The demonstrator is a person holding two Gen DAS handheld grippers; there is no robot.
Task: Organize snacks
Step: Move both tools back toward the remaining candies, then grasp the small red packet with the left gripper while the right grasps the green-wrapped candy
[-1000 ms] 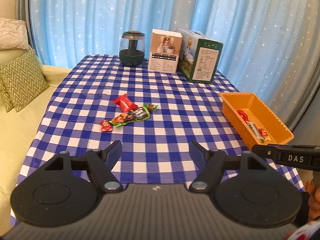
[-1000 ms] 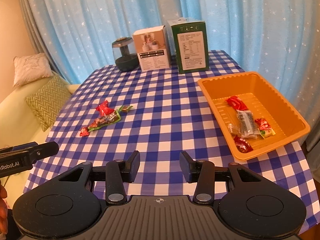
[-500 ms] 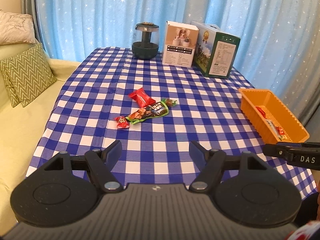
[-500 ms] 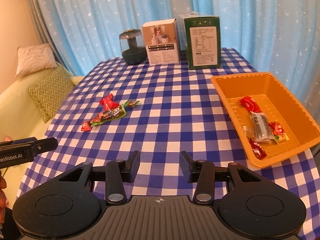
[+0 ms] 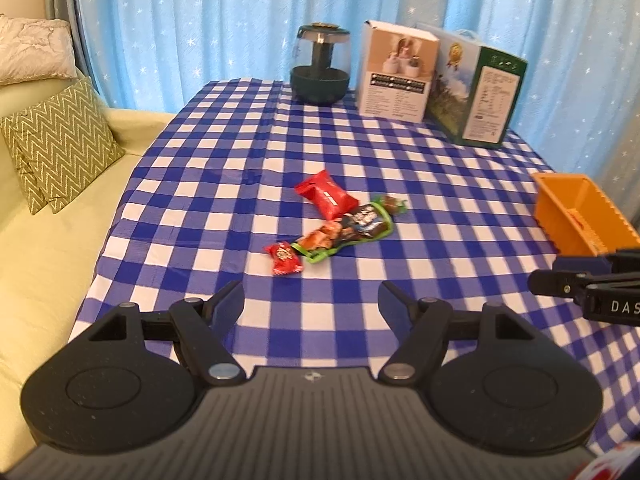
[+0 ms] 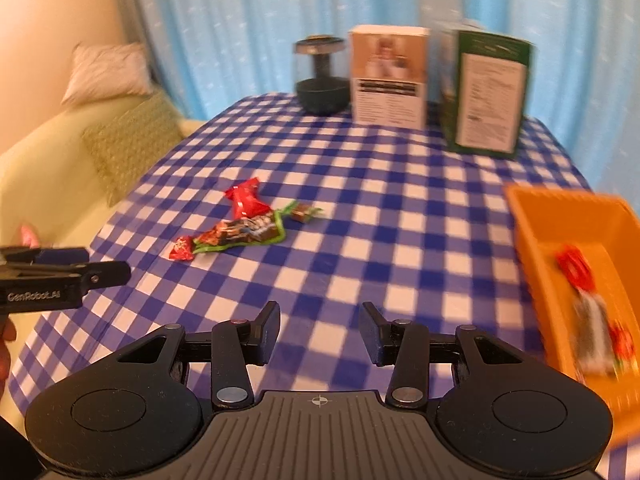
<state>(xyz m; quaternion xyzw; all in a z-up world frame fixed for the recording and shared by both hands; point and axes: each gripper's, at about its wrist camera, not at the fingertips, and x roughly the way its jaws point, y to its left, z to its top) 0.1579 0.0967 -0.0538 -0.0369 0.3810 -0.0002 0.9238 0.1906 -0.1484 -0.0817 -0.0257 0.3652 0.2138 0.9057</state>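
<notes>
Loose snacks lie mid-table on the blue checked cloth: a red packet [image 5: 326, 199], a long green-edged bar [image 5: 346, 232], a small red candy [image 5: 283, 258] and a small brown-green candy [image 5: 394, 204]. The same group shows in the right wrist view, with the bar [image 6: 240, 233] at its middle. My left gripper [image 5: 311, 300] is open and empty, just short of the small red candy. My right gripper [image 6: 319, 330] is open and empty, right of the group. The orange tray [image 6: 532, 216] at the right holds several wrapped snacks.
A dark lamp-like jar [image 5: 320, 66], a white box [image 5: 396, 76] and a green box [image 5: 478, 102] stand along the table's far edge before blue curtains. A yellow-green sofa with a zigzag cushion [image 5: 56, 144] lies left of the table.
Both grippers have moved forward and left toward the loose snacks, which now look larger and nearer. The tray has slid to the right edge of both views. Both stay open.
</notes>
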